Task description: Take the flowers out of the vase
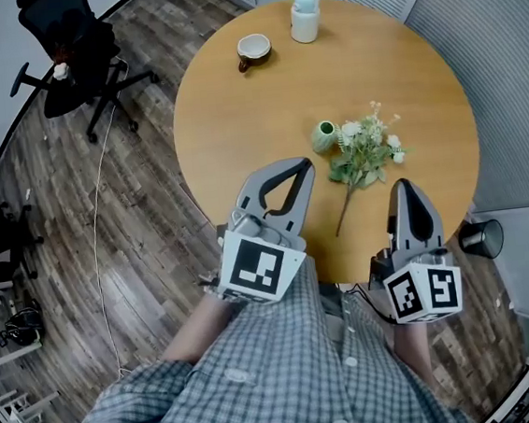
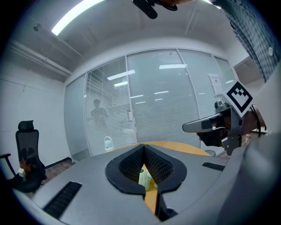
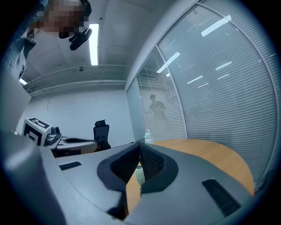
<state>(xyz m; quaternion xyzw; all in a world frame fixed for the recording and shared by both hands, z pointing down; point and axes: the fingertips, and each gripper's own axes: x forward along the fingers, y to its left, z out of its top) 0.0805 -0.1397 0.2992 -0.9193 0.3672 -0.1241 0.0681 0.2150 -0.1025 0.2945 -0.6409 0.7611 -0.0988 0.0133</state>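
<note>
Both the left tongs [image 1: 303,167] and the right tongs [image 1: 403,186] are pressed fully together and hold nothing, poised over the near edge of the round worktop [image 1: 236,115]. The flowers [image 1: 363,151] lie flat between them, out of the vase [image 1: 323,137]. Their blooms are just beside it and the thin stem runs back toward the person. Small white blossoms sit among green leaves. The head view alone shows the whole bunch, while the right gripper view shows the pale green, narrow-necked vase upright.

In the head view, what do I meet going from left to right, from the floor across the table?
Black office chair → cup → green vase → flowers. The white container is left out: it shares the vase's place in the order.
</note>
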